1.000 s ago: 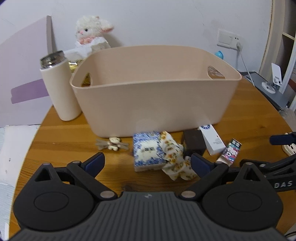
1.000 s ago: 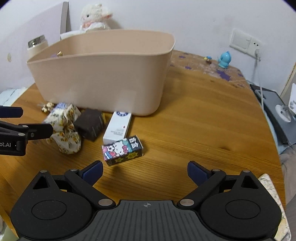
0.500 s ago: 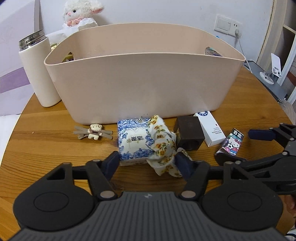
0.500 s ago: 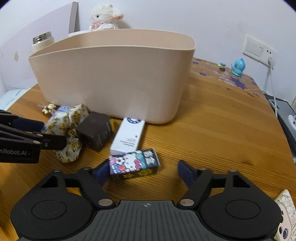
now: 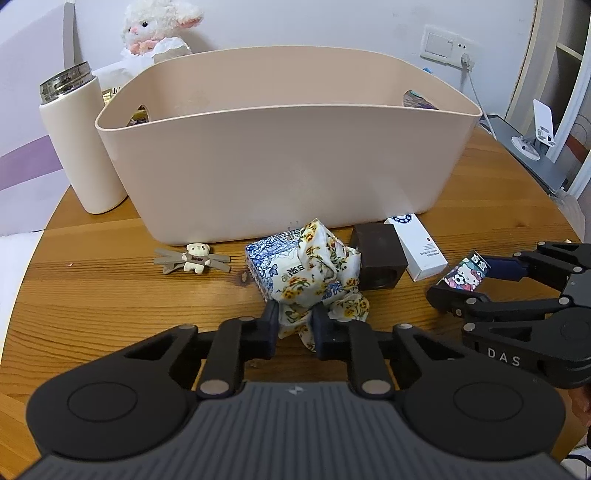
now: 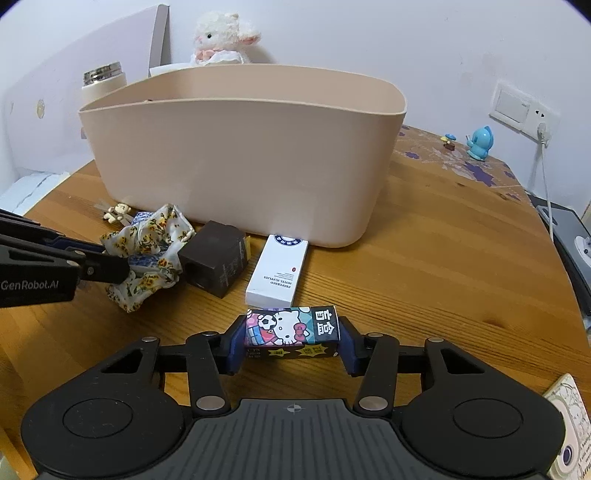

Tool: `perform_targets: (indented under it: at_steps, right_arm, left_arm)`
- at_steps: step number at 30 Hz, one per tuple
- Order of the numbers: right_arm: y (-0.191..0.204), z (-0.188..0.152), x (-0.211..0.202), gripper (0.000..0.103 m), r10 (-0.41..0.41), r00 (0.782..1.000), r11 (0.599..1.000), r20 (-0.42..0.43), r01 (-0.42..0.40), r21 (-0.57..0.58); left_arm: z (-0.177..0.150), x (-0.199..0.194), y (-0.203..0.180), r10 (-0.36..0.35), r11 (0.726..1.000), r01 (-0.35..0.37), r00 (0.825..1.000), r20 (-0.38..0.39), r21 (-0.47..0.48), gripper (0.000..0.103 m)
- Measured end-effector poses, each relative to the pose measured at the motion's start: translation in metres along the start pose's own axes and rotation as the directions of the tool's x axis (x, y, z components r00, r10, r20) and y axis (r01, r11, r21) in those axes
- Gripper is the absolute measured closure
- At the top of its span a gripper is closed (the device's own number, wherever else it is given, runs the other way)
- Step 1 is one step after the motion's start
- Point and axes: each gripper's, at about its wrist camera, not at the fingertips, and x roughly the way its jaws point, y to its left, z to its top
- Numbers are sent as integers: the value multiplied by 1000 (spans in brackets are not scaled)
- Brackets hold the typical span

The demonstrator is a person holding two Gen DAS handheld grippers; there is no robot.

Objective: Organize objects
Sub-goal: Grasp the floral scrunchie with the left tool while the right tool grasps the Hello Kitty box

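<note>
A large beige tub (image 5: 288,162) stands on the round wooden table (image 5: 110,295), also in the right wrist view (image 6: 240,162). My left gripper (image 5: 294,320) is shut on the floral cloth (image 5: 321,280), which lies against a blue-and-white packet (image 5: 269,264). My right gripper (image 6: 291,343) is shut on the Hello Kitty box (image 6: 291,326), which also shows in the left wrist view (image 5: 463,275). A dark brown cube (image 5: 376,262), a white box (image 5: 417,247) and a small bear hair clip (image 5: 194,258) lie in front of the tub.
A cream thermos (image 5: 79,144) stands left of the tub. A plush lamb (image 5: 155,29) sits behind it. A blue figurine (image 6: 480,142) and a wall socket with a cable (image 6: 524,110) are at the back right. A phone stand (image 5: 535,129) is beyond the table's right edge.
Both grippers went from open to shut: the left closed on the floral cloth, the right on the Hello Kitty box. Both moved forward toward the objects.
</note>
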Motion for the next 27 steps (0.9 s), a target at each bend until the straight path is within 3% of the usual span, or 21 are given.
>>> perform_targets:
  at_steps: [7,17,27]
  right_arm:
    - [1,1,-25,57,-8,999,1000,42,7,14]
    - [2,12,-63,57,-14,991,1000,131,11,26]
    - [-1,44,-97,57,-25,965,999,260,17,32]
  left_arm:
    - [0,-16,2,-16,1000,16,1000,25,-10,97]
    - [-1,-48,8,-20,1000,22,996,87,-12,97]
    - [19,-93,18,-4,1000,8,980,201,-20,97]
